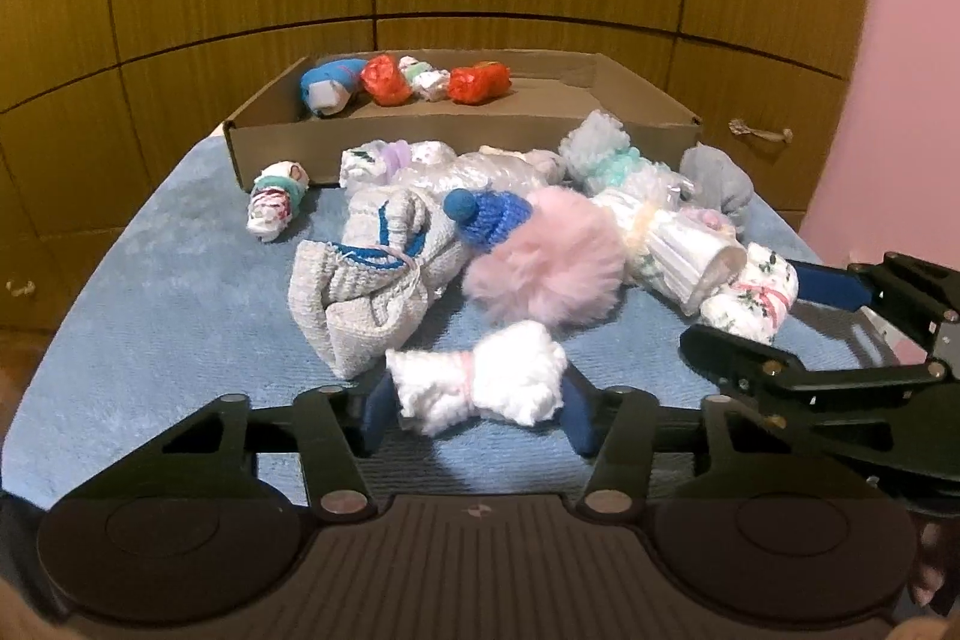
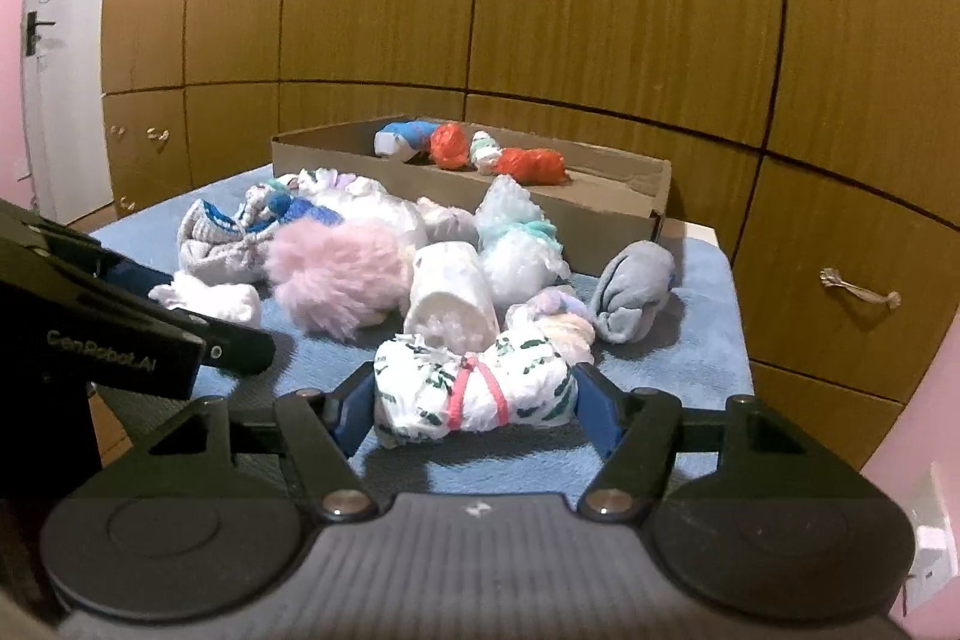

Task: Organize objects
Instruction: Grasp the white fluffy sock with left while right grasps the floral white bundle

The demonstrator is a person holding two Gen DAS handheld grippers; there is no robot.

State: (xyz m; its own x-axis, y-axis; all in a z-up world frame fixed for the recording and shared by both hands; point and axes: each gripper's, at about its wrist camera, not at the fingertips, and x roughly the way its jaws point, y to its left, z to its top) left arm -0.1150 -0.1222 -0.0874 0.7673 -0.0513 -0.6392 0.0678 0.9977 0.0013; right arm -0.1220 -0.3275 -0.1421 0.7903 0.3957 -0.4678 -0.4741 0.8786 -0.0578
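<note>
Left wrist view: the left gripper (image 1: 474, 415) pinches a fluffy white bundle (image 1: 477, 387) near the front edge of the blue mat (image 1: 150, 316), blue pads pressed on both ends. Right wrist view: the right gripper (image 2: 474, 415) clamps a leaf-print bundle (image 2: 474, 391) tied with a pink band, near the mat's front-right side. The cardboard box (image 1: 420, 142) sits along the mat's far edge, four bundles lined against its back wall.

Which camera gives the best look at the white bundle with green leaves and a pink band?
The right wrist view: the leaf-print bundle fills the foreground between the right hand-held gripper pads. In the left wrist view it sits small at the right edge, partly hidden.
</note>
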